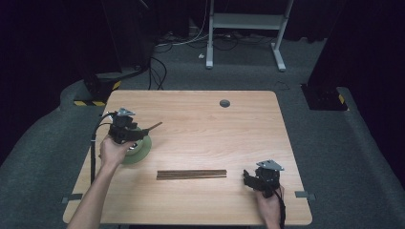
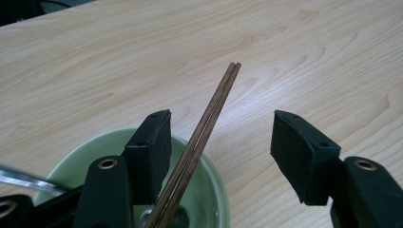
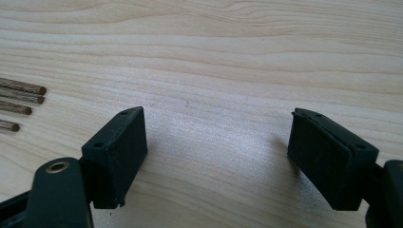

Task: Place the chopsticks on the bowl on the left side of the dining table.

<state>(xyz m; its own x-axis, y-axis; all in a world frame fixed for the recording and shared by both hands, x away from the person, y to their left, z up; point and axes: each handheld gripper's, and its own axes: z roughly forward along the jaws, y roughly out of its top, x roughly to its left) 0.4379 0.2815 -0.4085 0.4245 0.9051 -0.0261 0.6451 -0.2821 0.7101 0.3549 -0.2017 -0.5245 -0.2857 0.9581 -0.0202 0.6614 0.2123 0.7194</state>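
So far, judging by how things lie, the job of moving chopsticks into the bowl is partly done. Nearest the person, the right claw [image 1: 249,178] rests low at the front right of the worktop [image 1: 248,129], its jaws spread wide with nothing but bare wood between them in the right gripper view. Just beyond it and to its left lies the row of chopsticks [image 1: 191,174], flat on the worktop and parallel to its front edge; their blunt ends [image 3: 21,105] show at the left edge of the right gripper view, four of them, lying side by side and well apart from the jaws. These look like the part left to do.

Farther back on the left, the left claw [image 1: 138,133] hangs over the green bowl [image 1: 143,149]. Its jaws stand open in the left gripper view, and a pair of chopsticks [image 2: 202,142] leans between them, nearer the left jaw, the lower ends down in the bowl [image 2: 216,190] and the upper ends pointing out over the rim. Whether that jaw touches them I cannot tell. A metal utensil [image 2: 23,180] also sits in the bowl. I judge this pair delivered and released, with the four on the worktop yet to follow.
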